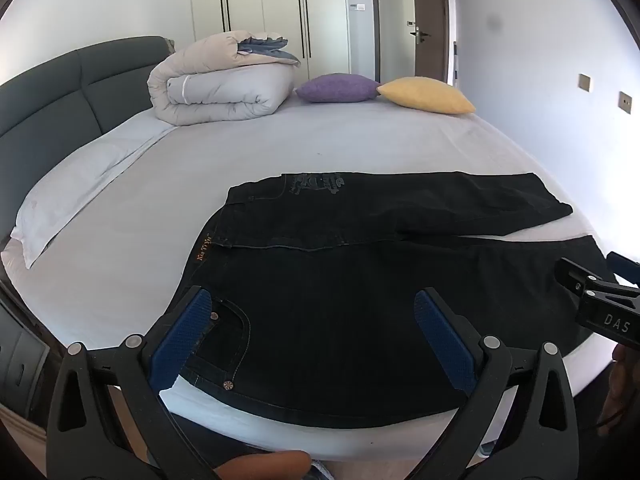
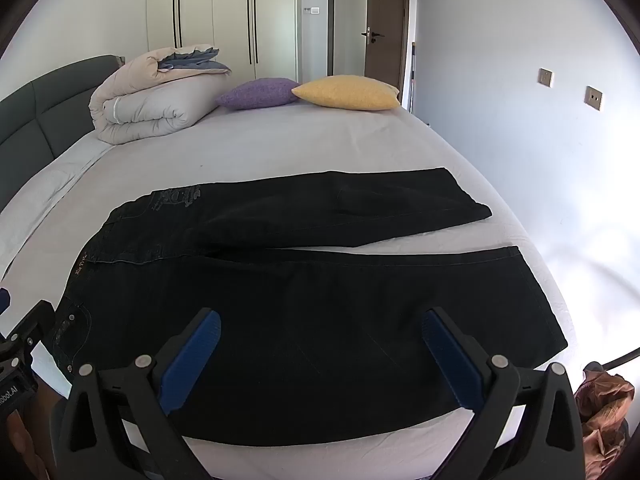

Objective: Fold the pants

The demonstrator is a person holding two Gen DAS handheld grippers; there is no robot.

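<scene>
Left hand-held gripper [image 1: 312, 336]: jaws spread wide, nothing between them, hovering above the waist end of the pants [image 1: 360, 280] near a front pocket with rivets. Right hand-held gripper [image 2: 320, 356]: also wide and empty, poised over the near leg toward its hem end. Neither appears to touch the cloth, though contact is hard to judge through the fisheye.

The pants, dark denim, lie flat and full length across the near part of the bed [image 1: 320, 140], waistband to the left, legs running right and parted in a narrow V with pale sheet showing between. The near edge sits close to the mattress edge.

Judged step: the very start; no fold is made yet. The likely first move is to bring one leg over the other. That calls for both hand-held grippers to close on the near side, one at the waist and one at the hem, then lift and carry it across evenly to meet the far edge.

Farther back: a rolled duvet [image 1: 224, 80] by the headboard [image 1: 80, 80], a purple cushion [image 1: 338, 88] touching a yellow cushion [image 1: 426, 94], then wardrobe doors [image 1: 264, 12]. All stand well apart from the pants; nothing blocks the fold.
</scene>
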